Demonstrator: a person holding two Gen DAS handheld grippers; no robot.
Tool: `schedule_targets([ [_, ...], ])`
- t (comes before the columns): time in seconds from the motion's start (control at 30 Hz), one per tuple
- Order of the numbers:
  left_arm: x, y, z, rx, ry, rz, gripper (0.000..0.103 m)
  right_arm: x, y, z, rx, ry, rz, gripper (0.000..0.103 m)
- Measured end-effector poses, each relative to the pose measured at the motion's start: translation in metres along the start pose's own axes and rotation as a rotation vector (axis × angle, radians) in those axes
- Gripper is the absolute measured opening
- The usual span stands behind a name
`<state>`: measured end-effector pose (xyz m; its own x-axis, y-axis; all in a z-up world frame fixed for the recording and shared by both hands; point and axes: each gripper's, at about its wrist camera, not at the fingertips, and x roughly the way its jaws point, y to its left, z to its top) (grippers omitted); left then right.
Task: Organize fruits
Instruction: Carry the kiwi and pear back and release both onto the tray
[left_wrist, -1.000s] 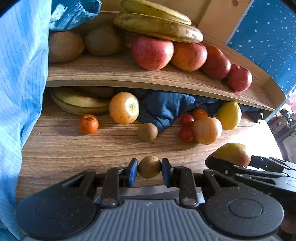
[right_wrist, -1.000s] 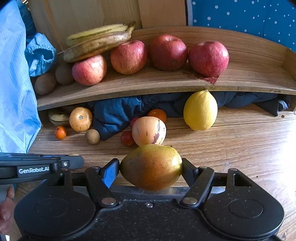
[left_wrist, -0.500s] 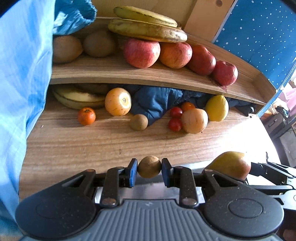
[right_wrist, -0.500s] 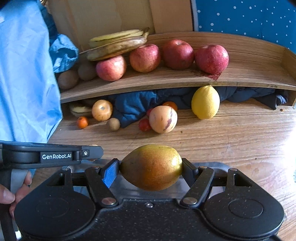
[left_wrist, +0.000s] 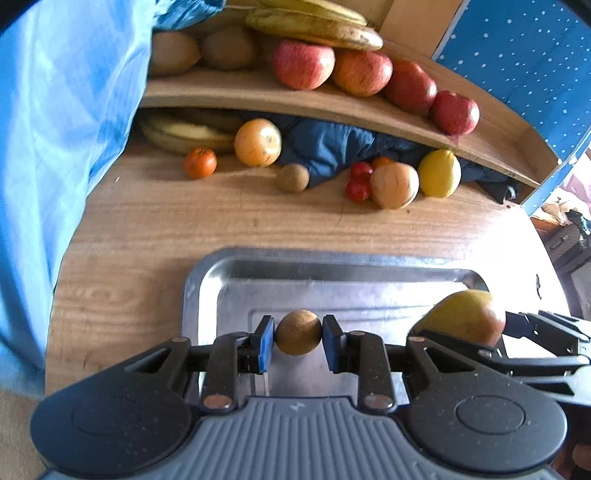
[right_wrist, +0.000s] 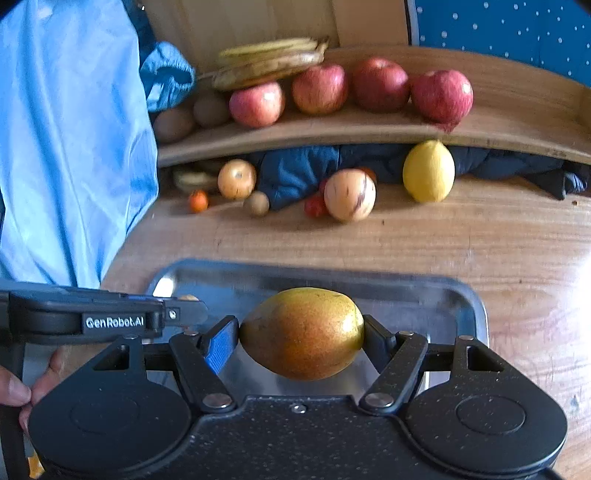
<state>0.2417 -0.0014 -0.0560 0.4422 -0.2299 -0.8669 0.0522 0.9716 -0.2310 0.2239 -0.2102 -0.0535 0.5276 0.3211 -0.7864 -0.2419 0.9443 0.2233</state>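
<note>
Over the tray: both tongs, each pinching a fruit.
Left tongs: pinching a small brown fruit above the tray's middle.
Right tongs: pinching a pear near the tray's right edge.
Table: lemon and other fruits along the far edge.
Shelf: apples, bananas.
</note>
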Motion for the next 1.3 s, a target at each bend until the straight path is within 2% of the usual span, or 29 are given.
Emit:
schedule_targets([
  [0.23, -0.008, -0.005, -0.021, -0.022, 0.022, 0.028, 0.030, -0.005, 0.003, -0.025, -0.035, 0.059, 0.023, 0.073],
  [0.6, -0.022, -0.010, -0.051, -0.039, 0.030, 0.067, 0.030, -0.015, 0.012, -0.046, -0.070, 0.091, 0.057, 0.072],
  [0.67, -0.023, -0.011, -0.055, -0.042, 0.033, 0.075, 0.031, -0.017, 0.012, -0.050, -0.069, 0.093, 0.060, 0.072],
  [0.77, -0.026, -0.012, -0.062, -0.045, 0.036, 0.082, 0.031, -0.021, 0.011, -0.052, -0.070, 0.084, 0.064, 0.064],
  [1.13, -0.031, -0.019, -0.077, -0.053, 0.040, 0.105, 0.031, -0.033, 0.010, -0.062, -0.095, 0.078, 0.074, 0.064],
  [1.3, -0.034, -0.022, -0.084, -0.070, 0.040, 0.124, 0.041, -0.039, 0.007, -0.066, -0.095, 0.073, 0.076, 0.070],
])
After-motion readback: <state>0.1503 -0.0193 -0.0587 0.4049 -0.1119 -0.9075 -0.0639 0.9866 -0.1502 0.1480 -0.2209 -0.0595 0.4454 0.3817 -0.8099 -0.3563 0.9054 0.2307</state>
